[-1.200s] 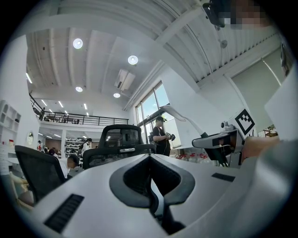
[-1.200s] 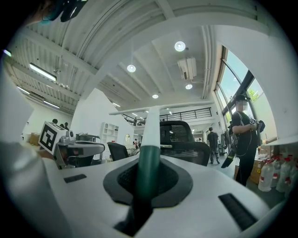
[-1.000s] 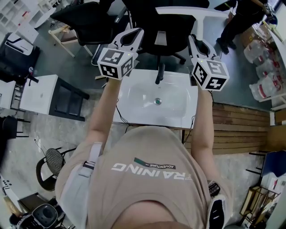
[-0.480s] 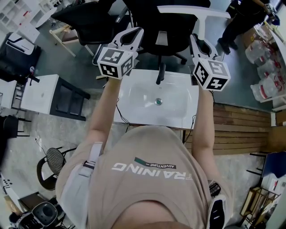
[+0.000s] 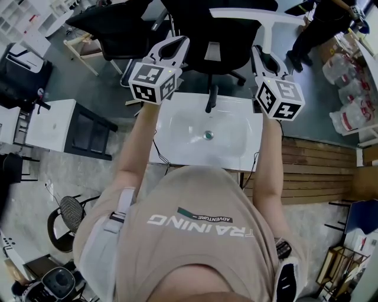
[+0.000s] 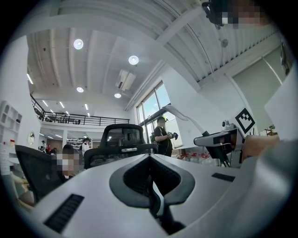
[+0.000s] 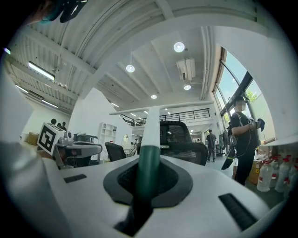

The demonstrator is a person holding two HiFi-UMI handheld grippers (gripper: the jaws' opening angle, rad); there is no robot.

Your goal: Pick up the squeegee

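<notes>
Squeegee (image 7: 149, 153): T-shaped, with a straight handle that is dark green at the near end and white beyond, ending in a long white crossbar (image 5: 248, 13) set square to it. The green end sits clamped between the jaws of the right gripper (image 5: 260, 53). The handle runs straight out along the jaws, away from the person. The whole tool is held in the air, touching nothing else.
</notes>
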